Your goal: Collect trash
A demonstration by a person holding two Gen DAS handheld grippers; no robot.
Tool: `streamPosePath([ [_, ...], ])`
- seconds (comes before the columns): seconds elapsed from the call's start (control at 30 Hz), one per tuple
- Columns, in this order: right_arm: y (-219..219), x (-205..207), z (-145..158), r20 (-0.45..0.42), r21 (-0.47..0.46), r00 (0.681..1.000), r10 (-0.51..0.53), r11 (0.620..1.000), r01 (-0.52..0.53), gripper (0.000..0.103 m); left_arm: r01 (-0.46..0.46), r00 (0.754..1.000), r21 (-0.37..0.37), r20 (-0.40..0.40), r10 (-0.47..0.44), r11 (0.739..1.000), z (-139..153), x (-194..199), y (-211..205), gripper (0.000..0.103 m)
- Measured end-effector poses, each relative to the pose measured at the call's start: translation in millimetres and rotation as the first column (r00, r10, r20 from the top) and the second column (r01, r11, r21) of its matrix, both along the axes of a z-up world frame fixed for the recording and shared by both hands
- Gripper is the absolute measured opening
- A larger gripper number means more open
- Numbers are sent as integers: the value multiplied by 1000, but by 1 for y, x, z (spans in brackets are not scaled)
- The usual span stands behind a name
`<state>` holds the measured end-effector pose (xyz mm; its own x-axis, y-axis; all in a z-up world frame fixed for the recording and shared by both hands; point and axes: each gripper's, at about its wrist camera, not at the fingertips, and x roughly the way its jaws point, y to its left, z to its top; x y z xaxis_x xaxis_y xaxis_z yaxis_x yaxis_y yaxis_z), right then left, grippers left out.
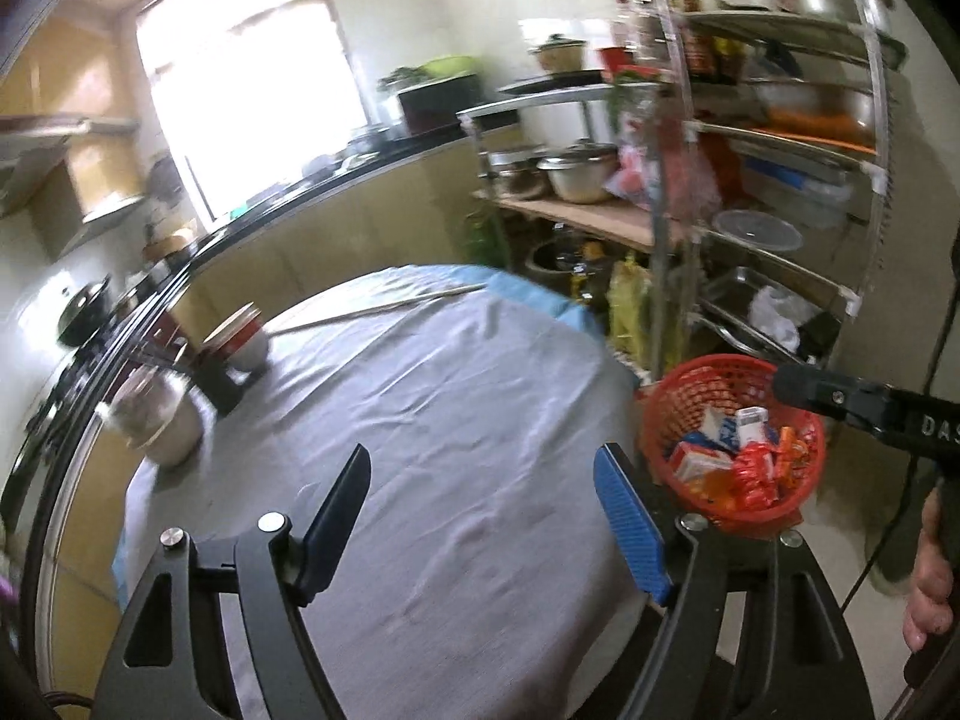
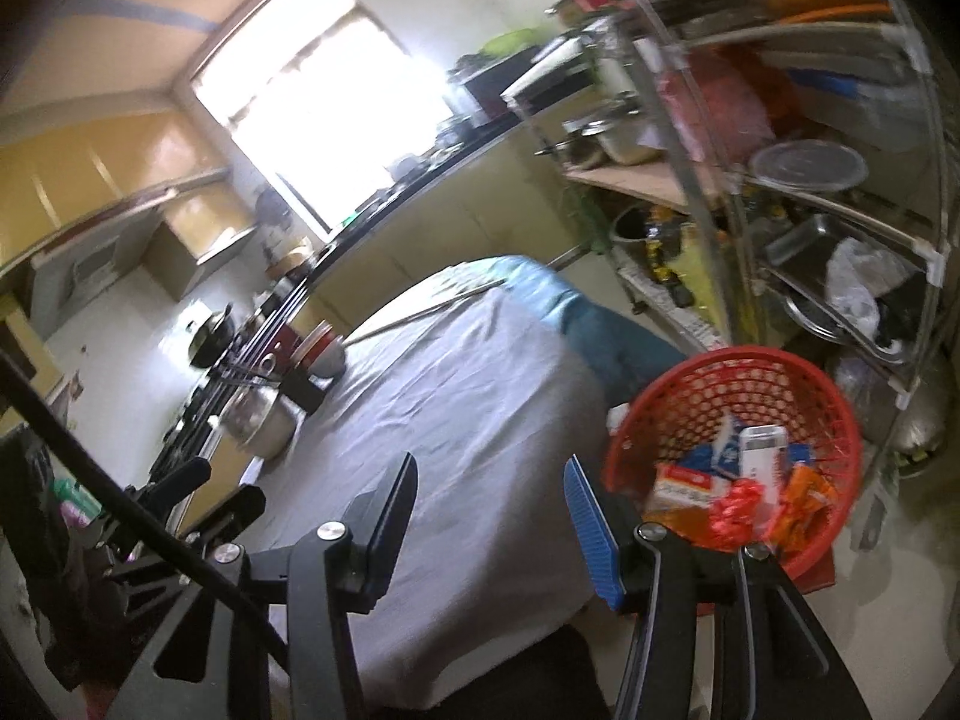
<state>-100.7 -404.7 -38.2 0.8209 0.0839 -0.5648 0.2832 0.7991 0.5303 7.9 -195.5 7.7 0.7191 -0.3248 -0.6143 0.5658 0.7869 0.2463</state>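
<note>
- Your left tool [image 1: 480, 516] and right tool [image 2: 489, 525] both hang spread wide, holding nothing.
- The trash, wrappers and small cartons [image 2: 738, 480], lies in the red basket [image 2: 672, 396] just beside the counter [image 1: 432, 420].
- No litter shows on the grey cloth; only bowls [image 1: 237, 339] remain, so collecting looks essentially done.

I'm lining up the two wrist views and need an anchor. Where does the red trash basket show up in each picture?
Left wrist: the red basket sits at the right, beyond the table edge, just right of the blue finger pad, wrappers inside.
Right wrist: the red basket is at the lower right, larger, just right of that gripper's blue pad.
Shared landmark: the grey tablecloth, with the bright window behind it.
</note>
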Motion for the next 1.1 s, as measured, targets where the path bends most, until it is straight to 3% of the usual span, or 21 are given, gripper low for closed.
streamPosePath([
  [0.23,51,16,11,9,-67,995,100,993,-99,57,-155,988,-51,-15,154,987,2,7,57,79],
  [0.37,86,31,20,10,-143,985,171,975,-167,58,-265,964,-82,-21,265,961,0,11,93,80],
  [0.53,130,47,33,24,-224,968,250,945,-239,63,-426,904,-112,-38,425,898,-2,13,139,80],
  [0.7,162,52,44,29,-273,956,293,922,-274,63,-527,849,-148,-44,526,837,0,12,175,80],
  [0.93,189,43,54,24,-315,955,296,909,-274,63,-587,806,-187,-42,590,788,6,2,207,80],
  [1.1,200,38,56,9,-332,954,300,900,-281,63,-586,805,-210,-40,592,783,12,-6,217,80],
])
